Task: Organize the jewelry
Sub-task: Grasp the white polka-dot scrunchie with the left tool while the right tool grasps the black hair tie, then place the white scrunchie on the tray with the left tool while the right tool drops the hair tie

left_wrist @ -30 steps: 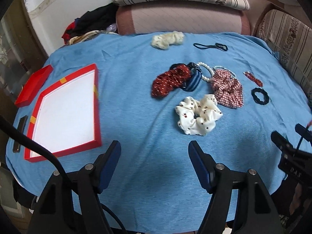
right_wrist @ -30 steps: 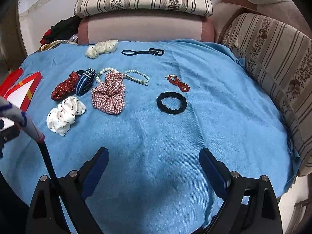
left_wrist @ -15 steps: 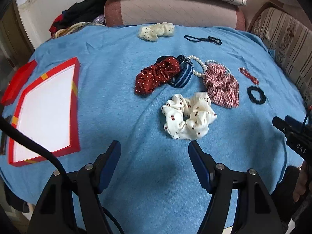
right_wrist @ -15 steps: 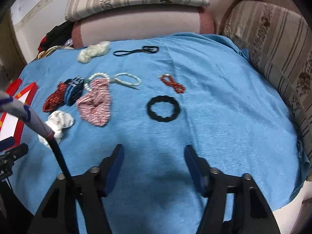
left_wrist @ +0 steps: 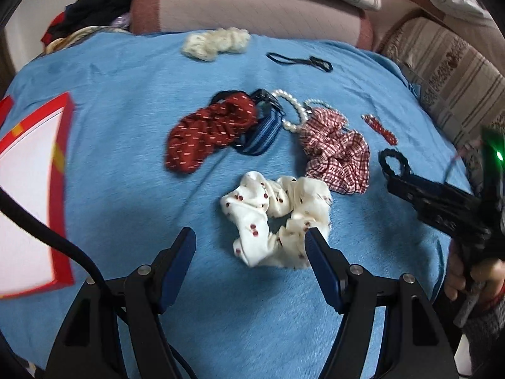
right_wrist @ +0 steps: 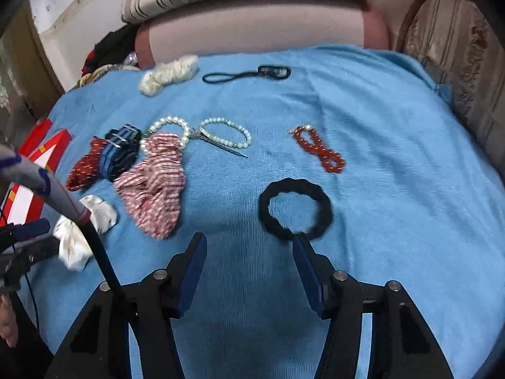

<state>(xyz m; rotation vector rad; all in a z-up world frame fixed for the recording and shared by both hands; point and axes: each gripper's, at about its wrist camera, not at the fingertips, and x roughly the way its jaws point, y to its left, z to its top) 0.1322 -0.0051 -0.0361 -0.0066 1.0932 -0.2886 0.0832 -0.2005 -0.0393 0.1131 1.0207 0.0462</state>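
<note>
Between the fingers of our left tool (left_wrist: 249,246) lies only blue cloth: the jaws stand apart and empty, with the near edge of the white cherry-print scrunchie (left_wrist: 277,218) just beyond the tips, the right finger almost at its rim. We hold the tool tilted steeply down over it, which suits a pinch from above on a soft, bunched thing.

Our right tool (right_wrist: 249,252) is also apart with nothing held. Its jaws have just been closing to a narrower gap, and nothing sits between them; the black hair ring (right_wrist: 295,210) lies just past the right fingertip. We judge that the narrower gap is set for a thin band rather than a bulky one.

Farther out, the pieces lie loose on the blue-covered counter (right_wrist: 394,221). A red plaid scrunchie (left_wrist: 337,151) sits right of the white one, a dark red dotted scrunchie (left_wrist: 208,132) lies to the far left touching a blue striped band (left_wrist: 262,132), and pearl bracelets (right_wrist: 227,132) lie partly under the plaid one. A red bead bracelet (right_wrist: 318,150) lies far right, while a cream scrunchie (left_wrist: 216,44) and a thin black cord (left_wrist: 300,61) sit at the far edge.

At the left edge waits the red box (left_wrist: 63,170) with its white lining, open and bare where we can see it, so it is likely where the pieces are meant to go. Nothing seems sorted yet.
</note>
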